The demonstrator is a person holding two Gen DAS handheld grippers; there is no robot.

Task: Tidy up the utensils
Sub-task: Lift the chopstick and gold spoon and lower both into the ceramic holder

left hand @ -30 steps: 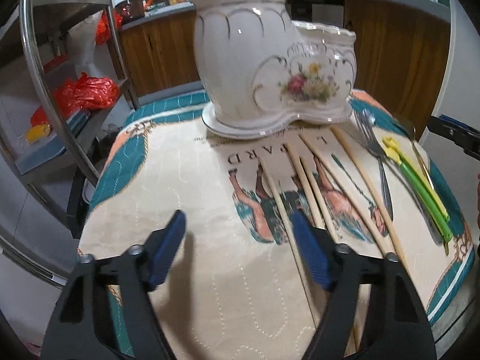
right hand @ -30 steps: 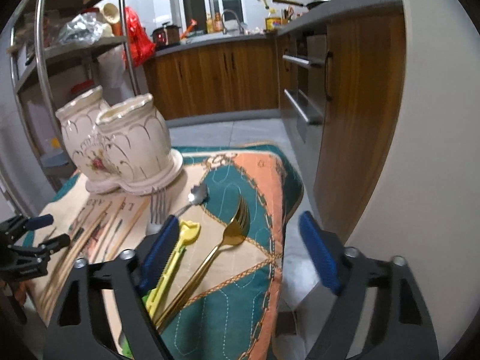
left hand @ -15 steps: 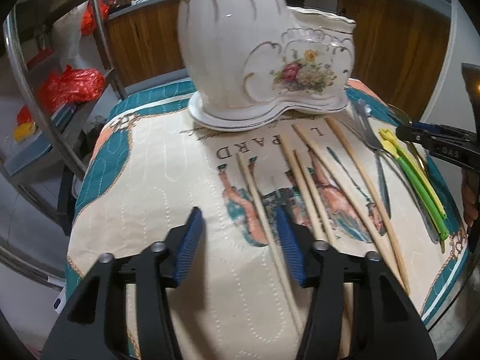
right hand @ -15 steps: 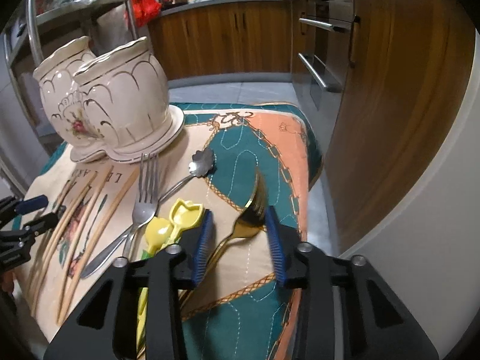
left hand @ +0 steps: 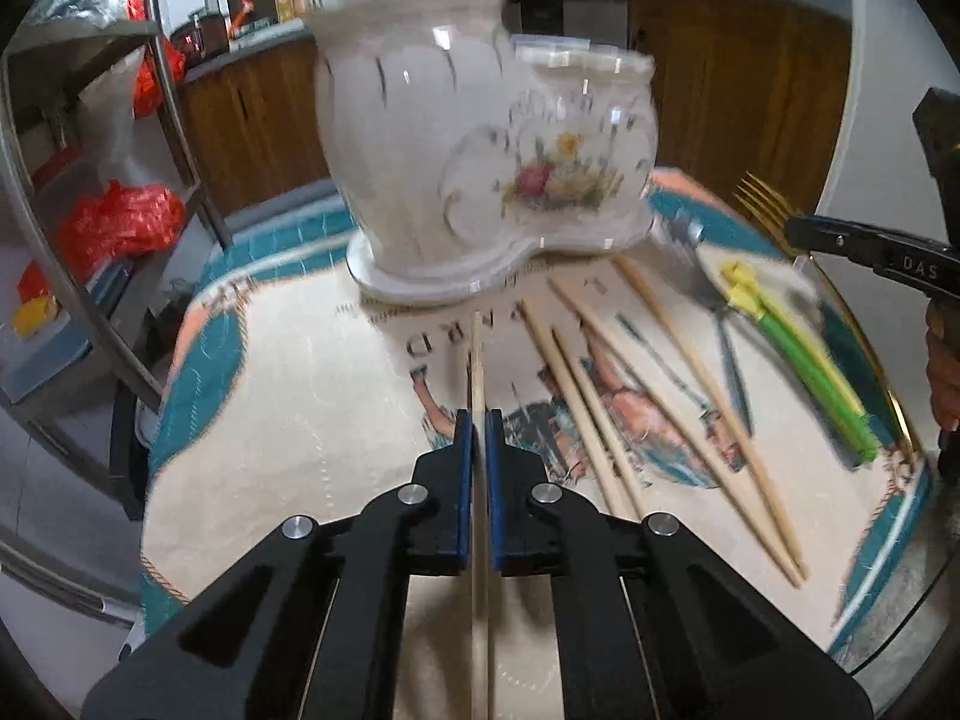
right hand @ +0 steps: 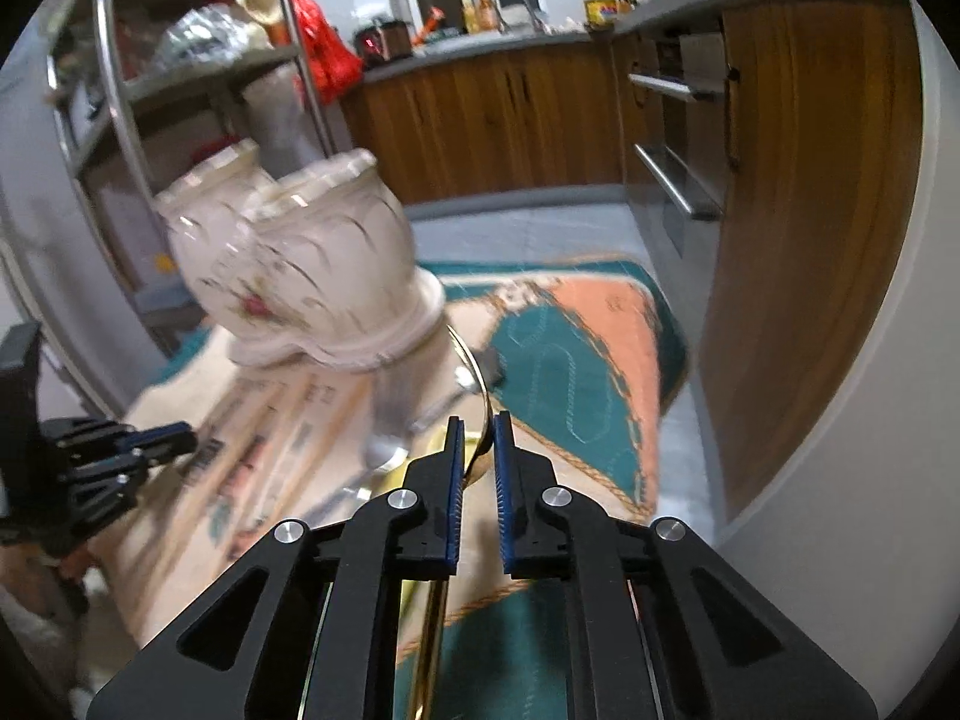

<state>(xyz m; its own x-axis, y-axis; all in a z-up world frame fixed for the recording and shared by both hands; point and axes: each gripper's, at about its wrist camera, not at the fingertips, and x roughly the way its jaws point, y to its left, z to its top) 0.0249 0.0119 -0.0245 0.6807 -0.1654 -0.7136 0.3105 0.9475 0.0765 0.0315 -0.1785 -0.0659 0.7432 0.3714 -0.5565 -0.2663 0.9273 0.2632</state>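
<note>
Two grasps made, none delivered: left gripper (left hand: 478,420) clenches one chopstick (left hand: 477,354), right gripper (right hand: 478,429) clenches the gold fork (right hand: 474,372); ceramic holder (left hand: 480,138) appears unfilled, remaining chopsticks (left hand: 606,396) lie on the tabletop (left hand: 288,420).

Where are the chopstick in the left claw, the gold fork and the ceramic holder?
chopstick (left hand: 477,360), left wrist view, shaft ahead of claw.
gold fork (left hand: 763,199), left wrist view, tines.
ceramic holder (left hand: 420,144), left wrist view, front wall.
</note>
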